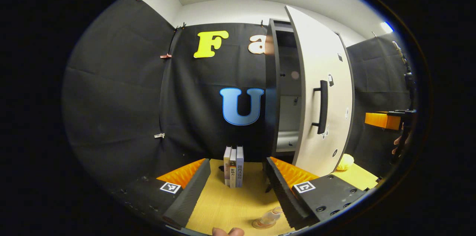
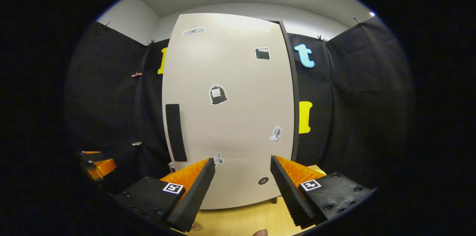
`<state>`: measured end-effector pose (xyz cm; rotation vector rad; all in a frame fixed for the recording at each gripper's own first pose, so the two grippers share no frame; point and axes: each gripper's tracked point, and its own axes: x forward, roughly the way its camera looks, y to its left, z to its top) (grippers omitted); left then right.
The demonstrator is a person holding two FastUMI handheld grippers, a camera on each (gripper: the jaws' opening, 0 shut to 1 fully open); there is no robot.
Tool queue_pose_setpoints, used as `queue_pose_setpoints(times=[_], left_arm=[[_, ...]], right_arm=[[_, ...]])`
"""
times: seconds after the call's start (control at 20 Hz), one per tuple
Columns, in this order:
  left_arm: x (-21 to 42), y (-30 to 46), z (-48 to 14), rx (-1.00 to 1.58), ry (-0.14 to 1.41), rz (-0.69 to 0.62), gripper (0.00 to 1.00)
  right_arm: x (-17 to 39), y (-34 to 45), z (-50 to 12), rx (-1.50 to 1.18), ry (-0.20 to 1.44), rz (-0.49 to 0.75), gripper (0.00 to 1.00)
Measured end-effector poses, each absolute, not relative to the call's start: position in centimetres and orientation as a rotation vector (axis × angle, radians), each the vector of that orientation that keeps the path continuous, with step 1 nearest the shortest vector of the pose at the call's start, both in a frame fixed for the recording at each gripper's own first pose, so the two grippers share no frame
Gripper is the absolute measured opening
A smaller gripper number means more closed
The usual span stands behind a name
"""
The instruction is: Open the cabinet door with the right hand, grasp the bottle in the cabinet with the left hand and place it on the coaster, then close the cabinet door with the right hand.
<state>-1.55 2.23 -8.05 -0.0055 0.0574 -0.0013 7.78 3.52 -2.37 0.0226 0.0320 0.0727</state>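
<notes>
Left claw (image 1: 238, 191) stands with fingers spread wide and empty above the counter (image 1: 223, 206). In the left gripper view I see the cabinet door (image 1: 323, 102) swung partly open, its dark handle (image 1: 322, 107) facing me, and the cabinet (image 1: 284, 91) interior beyond it; I cannot make out the bottle inside. Three books (image 1: 233, 166) stand upright between the fingers, farther back. A coaster (image 1: 264, 223) with a clear object on it lies near the right finger. The right claw (image 1: 386, 120) shows at the far right. In the right gripper view, the right claw (image 2: 241, 187) is spread apart, holding nothing, facing the door's sticker-marked front.
</notes>
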Motion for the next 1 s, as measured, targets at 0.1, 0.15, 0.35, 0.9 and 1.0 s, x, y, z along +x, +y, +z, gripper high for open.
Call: queue_pose_setpoints(times=[0.1, 0.15, 0.35, 0.9, 1.0], left_arm=[[-1.9, 1.4, -8.0, -0.002, 0.057, -0.016, 0.94], [-2.0, 1.1, -8.1, -0.002, 0.06, -0.022, 0.94], [-2.3, 0.1, -7.8, -0.002, 0.059, -0.045, 0.94], [-1.6, -2.5, -3.3, 0.041, -0.018, -0.081, 0.94], [-1.6, -3.0, -2.9, 0.048, -0.028, -0.083, 0.94]], right_arm=[[7.0, 2.0, -2.3, 0.007, 0.027, 0.045, 0.97], [6.7, 1.4, -2.3, 0.001, 0.026, 0.031, 0.97], [5.5, -1.4, -2.3, -0.023, 0.021, -0.037, 0.98], [1.8, -2.9, -1.5, -0.032, -0.023, -0.099, 0.98], [1.3, -2.9, -1.4, -0.02, -0.025, -0.102, 0.98]])
